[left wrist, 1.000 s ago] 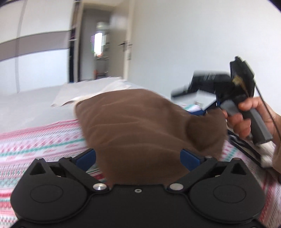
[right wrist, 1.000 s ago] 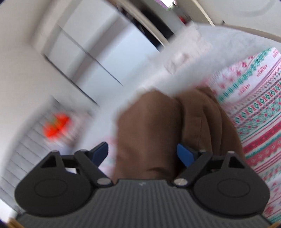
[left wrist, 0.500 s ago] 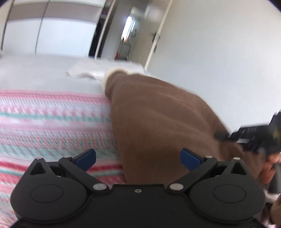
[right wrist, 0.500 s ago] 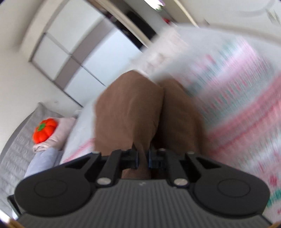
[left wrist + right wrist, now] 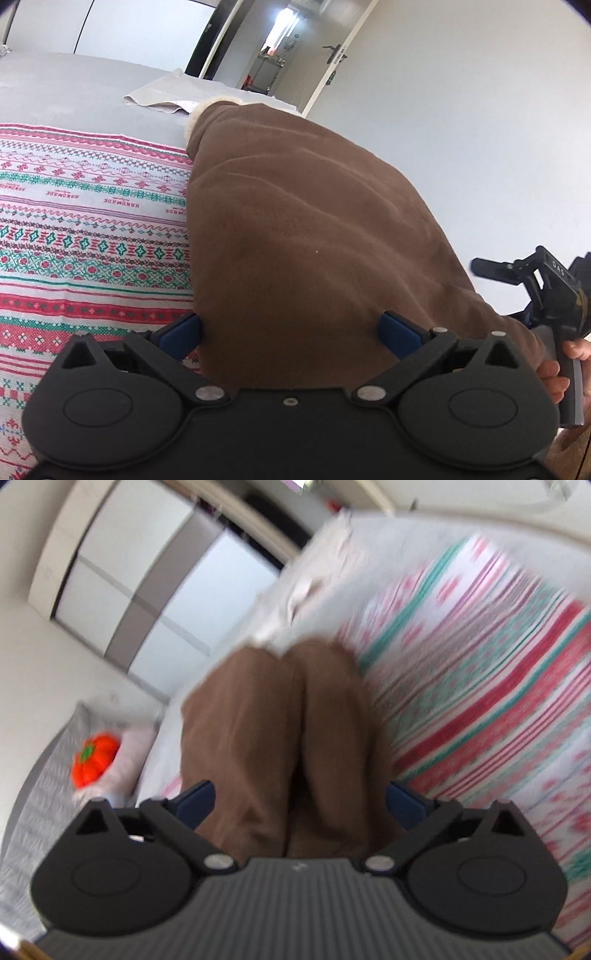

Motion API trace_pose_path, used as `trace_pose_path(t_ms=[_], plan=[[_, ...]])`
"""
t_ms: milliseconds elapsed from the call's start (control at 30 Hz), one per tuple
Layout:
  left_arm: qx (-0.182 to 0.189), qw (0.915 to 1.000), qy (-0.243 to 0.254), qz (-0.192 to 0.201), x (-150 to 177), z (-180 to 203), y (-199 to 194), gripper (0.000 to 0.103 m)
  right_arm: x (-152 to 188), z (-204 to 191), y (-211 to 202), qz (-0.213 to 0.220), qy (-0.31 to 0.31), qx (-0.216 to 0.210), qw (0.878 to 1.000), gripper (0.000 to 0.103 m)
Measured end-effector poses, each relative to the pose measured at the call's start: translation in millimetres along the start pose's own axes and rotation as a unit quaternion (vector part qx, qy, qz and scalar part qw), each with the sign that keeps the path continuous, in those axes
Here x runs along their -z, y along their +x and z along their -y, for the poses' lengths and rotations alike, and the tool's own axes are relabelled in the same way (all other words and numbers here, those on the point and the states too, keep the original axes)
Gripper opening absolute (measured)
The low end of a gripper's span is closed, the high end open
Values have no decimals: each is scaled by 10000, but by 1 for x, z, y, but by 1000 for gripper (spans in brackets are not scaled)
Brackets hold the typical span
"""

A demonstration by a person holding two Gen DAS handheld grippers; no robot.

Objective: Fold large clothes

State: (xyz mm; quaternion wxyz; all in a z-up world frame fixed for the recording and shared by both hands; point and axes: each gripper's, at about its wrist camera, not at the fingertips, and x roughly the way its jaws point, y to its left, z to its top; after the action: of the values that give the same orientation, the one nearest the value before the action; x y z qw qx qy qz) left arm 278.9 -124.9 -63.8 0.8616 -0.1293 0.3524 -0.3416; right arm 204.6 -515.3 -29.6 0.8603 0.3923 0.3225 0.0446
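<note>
A large brown fleece garment [image 5: 303, 236] with a cream lining at its far end lies stretched over the patterned bedspread [image 5: 92, 229]. My left gripper [image 5: 291, 332] is open, its blue pads wide apart with the brown cloth running between them. In the right wrist view the same garment [image 5: 280, 731] hangs in two lobes between the spread pads of my right gripper [image 5: 299, 801], which is open. The right gripper's body also shows in the left wrist view [image 5: 550, 291], held by a hand at the far right.
A folded pale cloth [image 5: 166, 92] lies on the grey sheet beyond the garment. An orange pumpkin cushion [image 5: 94, 760] sits on a pink pillow at the bed's head. A white wardrobe [image 5: 122, 583] and an open doorway [image 5: 273, 55] stand behind.
My right gripper was shut on the brown cloth half a second ago and is now open. The garment has been drawn out longer across the bed, and the left view has tilted down.
</note>
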Motion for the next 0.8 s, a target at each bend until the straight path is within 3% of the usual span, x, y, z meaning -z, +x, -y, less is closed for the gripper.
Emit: trace_pose_path(t_ms=[33,67,100,200,267,333,467,500,600,667,733,767,800], plan=[[-40,10000,3,-19,-1,1,1,103,-1,-6,8,-112,-65,-28,9999,75],[-73,10000,-7,-44,-2,0,3,103,1,-15,14,-146,-270,82,9995,41],[-101,9999,-30,-57,-3,0,4,103,4,-26,15,-121,-532,259,9982,32],[-116,9999,-35,-56,-9,-3,6,103,11,-56,6,370,-1318,441,9896,22],[-176,9998,60,107,-13,-2,4,103,12,-57,-1,692,-1416,378,9868,22],[-296,9994,102,127,-16,-2,5,103,9,-39,6,638,-1276,392,9890,24],[-51,9994,-314,-142,-18,-17,21,103,13,-14,17,531,-1141,852,9884,82],[95,9980,-579,-228,-18,-24,26,103,15,-13,17,584,-1245,970,9857,89],[537,9880,-1385,-427,-15,-49,39,103,13,-3,22,317,-1060,891,9899,90],[924,9749,-1924,-640,-10,-67,48,103,8,16,25,19,-321,528,9981,90],[1231,9626,-2294,-753,-6,-81,54,102,8,48,39,-363,720,-107,9967,89],[1243,9632,-2262,-749,-5,-80,54,99,12,62,46,-447,1133,-421,9917,85],[1166,9663,-2177,-728,-6,-77,52,95,16,68,49,-376,1228,-612,9898,69]])
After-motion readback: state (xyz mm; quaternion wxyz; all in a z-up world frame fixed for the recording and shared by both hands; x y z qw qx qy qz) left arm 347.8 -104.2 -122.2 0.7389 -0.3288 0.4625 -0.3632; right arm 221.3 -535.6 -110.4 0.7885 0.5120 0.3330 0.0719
